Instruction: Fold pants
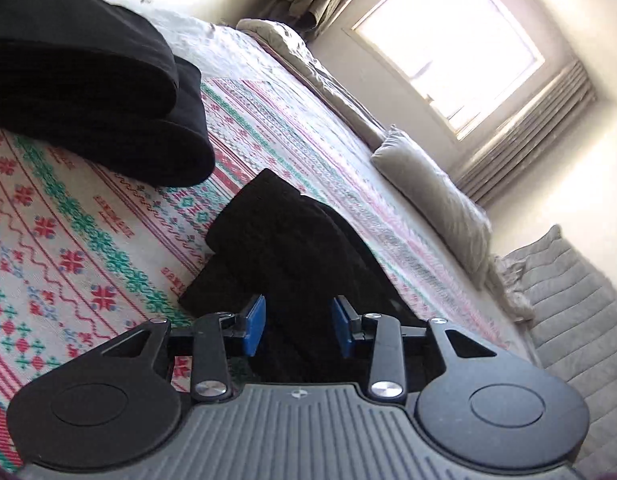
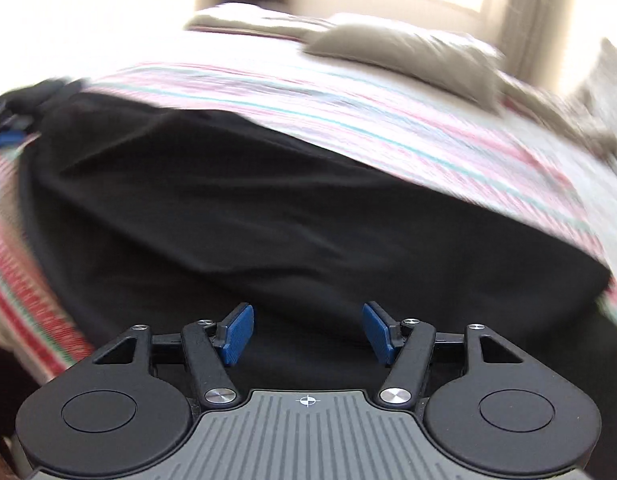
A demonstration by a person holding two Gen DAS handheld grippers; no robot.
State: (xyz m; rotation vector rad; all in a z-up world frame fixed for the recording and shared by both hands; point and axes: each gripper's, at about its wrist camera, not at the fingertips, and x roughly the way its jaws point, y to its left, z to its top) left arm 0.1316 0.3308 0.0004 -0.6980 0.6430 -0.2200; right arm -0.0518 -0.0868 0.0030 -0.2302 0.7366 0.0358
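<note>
Black pants [image 1: 284, 248] lie on a patterned bedspread [image 1: 68, 248] and run from my left gripper [image 1: 299, 326] toward the bed's middle. The left gripper is open, its blue pads on either side of the dark cloth, with nothing pinched. In the blurred right wrist view the pants [image 2: 268, 220] spread wide and flat across the bed. My right gripper [image 2: 307, 330] is open just above them, holding nothing. The other gripper shows at that view's far left edge [image 2: 8, 124].
A stack of folded black garments [image 1: 88, 80] sits on the bed at the upper left. Grey pillows [image 1: 432, 196] line the far edge under a bright window [image 1: 448, 48]. A grey quilted cover [image 1: 572, 320] lies at the right.
</note>
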